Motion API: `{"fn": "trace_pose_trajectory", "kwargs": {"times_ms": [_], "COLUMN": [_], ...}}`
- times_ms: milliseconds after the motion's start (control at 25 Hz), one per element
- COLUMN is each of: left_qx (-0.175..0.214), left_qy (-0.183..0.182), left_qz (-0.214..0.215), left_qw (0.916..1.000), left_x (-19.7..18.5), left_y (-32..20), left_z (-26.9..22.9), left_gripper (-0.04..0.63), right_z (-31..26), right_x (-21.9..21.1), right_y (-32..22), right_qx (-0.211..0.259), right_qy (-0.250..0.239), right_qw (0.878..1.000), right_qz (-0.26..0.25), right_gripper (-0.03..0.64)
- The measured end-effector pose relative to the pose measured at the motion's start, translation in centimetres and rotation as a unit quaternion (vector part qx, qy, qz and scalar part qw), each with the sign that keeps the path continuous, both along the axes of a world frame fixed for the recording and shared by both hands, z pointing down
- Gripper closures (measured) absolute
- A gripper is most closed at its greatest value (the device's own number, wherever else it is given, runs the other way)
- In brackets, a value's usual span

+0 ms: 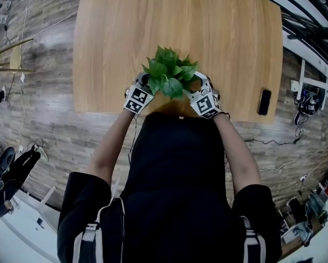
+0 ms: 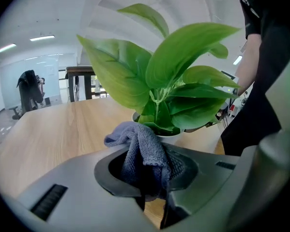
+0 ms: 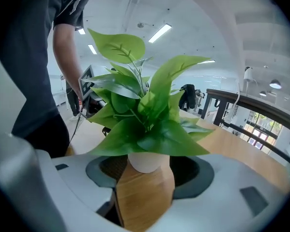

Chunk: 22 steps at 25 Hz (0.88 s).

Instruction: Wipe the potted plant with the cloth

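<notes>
The potted plant (image 1: 169,75), broad glossy green leaves in a small white round pot (image 3: 145,161), stands on the light wooden table (image 1: 207,32) close to its near edge, directly in front of you. You hold one gripper at each side of it, both partly under the leaves in the head view. Your left gripper (image 2: 149,178) has its jaws clenched on a crumpled grey-blue terry cloth (image 2: 140,151), whose free fold rises just beside the pot rim, below the lowest leaves. Your right gripper (image 3: 145,190) has its jaws released and spread, with bare table between them and the pot at their mouth; contact with the pot cannot be determined. A black flat phone (image 1: 264,101) lies near the table's right edge, well apart from the plant.
</notes>
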<state>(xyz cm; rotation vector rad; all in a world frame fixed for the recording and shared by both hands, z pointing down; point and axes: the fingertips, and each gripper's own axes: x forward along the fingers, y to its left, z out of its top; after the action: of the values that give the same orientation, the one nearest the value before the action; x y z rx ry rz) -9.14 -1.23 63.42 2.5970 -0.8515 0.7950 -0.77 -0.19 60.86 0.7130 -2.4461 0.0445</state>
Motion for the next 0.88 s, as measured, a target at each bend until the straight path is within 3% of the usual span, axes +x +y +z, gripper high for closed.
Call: {"fn": "trace_pose_trajectory", "kwargs": {"times_ms": [560,720,880], "left_qx": [-0.038,-0.042,-0.045], "left_qy": [0.047,0.046,0.056], "left_qz": [-0.028,-0.004,-0.01], "left_qw": [0.9978,0.998,0.9974], "left_x": [1.6,2.2,2.7], "left_y": [3.4,4.4,5.0], "left_z": [-0.5,-0.5,-0.6], "left_gripper": [0.48,0.48,0.48], "right_z": [0.5,0.4,0.2], "right_x": [0.1,-0.2,0.2], "right_y": [-0.1,-0.1,0.3], "right_qx": [-0.004,-0.01,-0.026], "right_qy": [0.005,0.002,-0.009], "right_qw": [0.999,0.998,0.996], "right_qz": [0.036,0.057,0.079], "right_gripper": [0.36,0.36,0.36]}}
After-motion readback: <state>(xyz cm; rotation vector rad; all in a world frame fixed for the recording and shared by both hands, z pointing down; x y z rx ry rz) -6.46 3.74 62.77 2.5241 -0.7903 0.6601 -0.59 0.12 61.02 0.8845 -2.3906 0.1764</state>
